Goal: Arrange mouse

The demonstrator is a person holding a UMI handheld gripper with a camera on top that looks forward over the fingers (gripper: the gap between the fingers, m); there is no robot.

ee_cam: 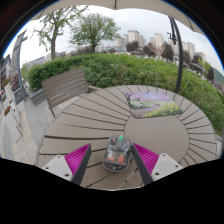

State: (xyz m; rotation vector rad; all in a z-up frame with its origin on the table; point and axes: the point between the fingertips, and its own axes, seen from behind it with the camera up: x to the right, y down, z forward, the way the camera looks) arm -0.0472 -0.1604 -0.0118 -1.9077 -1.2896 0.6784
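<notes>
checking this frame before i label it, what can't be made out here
- Mouse, gripper view: between the gripper fingers; its near end is cut off by the gripper body, and whether the pads touch it is unclear.
- Mat on the round wooden table: print too small to read.
- Bench: partly hidden behind the table.

The gripper (pixel 112 160) points forward and slightly down. Its two fingers, one (pixel 84 163) on each side, are close-set, each showing a magenta pad (pixel 146 156) on its inner face, both pressing the mouse (pixel 117 152).
</notes>
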